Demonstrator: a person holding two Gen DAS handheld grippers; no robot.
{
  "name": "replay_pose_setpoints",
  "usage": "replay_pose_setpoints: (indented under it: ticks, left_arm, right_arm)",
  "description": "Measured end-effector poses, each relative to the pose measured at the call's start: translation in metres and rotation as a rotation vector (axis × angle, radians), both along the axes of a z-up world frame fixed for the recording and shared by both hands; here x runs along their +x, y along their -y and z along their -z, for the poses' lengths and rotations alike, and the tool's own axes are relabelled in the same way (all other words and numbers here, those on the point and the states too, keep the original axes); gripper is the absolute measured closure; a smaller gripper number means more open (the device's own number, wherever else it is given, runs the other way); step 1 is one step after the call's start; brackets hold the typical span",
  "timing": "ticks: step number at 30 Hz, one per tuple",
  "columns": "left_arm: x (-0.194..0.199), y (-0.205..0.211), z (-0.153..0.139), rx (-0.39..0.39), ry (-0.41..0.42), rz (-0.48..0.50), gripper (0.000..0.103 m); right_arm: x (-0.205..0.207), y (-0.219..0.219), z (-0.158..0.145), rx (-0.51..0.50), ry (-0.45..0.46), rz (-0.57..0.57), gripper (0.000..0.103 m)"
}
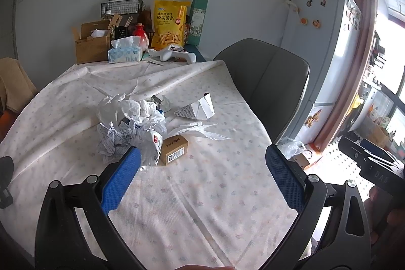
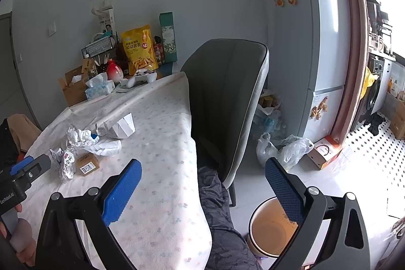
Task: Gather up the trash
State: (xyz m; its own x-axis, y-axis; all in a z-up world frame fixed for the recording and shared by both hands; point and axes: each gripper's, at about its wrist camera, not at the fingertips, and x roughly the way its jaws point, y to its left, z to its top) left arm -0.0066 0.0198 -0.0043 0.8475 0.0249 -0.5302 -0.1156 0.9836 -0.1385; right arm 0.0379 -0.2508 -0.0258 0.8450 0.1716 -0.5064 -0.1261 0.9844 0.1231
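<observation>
Both grippers are spread wide with nothing between the blue pads. Left gripper [image 1: 202, 168] hangs over the near part of the table [image 1: 202, 206], which wears a pale dotted cloth, and its left pad sits right at the edge of the trash pile [image 1: 134, 123]. That pile is pretty messy: crumpled white paper and tissue, a scrunched printed sheet, crinkly clear plastic wrap with a red-and-white label, all heaped mid-table. A small brown cardboard box [image 1: 175, 149] with a barcode sticker sits touching the pile's right side, a flat clear wrapper [image 1: 200, 129] lies just beyond it, and a squashed white carton [image 1: 200, 109] rests a bit further back.

Right gripper [image 2: 203, 179] is off the table's right edge, tilted down, one pad over the cloth and the other over an open round bin [image 2: 268, 229] on the floor beside a grey chair [image 2: 227, 98]. Fingers of a hand [image 2: 20, 239] show at the lower left of the right wrist view, wrapped round the other tool's handle.
</observation>
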Motion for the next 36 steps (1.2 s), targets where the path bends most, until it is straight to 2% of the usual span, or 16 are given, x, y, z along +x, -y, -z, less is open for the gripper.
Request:
replay_pose_setpoints:
  ticks: [36]
  left_arm:
    - [-0.005,-0.008,-0.003,-0.015,0.001,-0.02,0.005]
  right_arm:
    - [-0.001,0.002,-0.009,0.022,0.017,0.002,0.007]
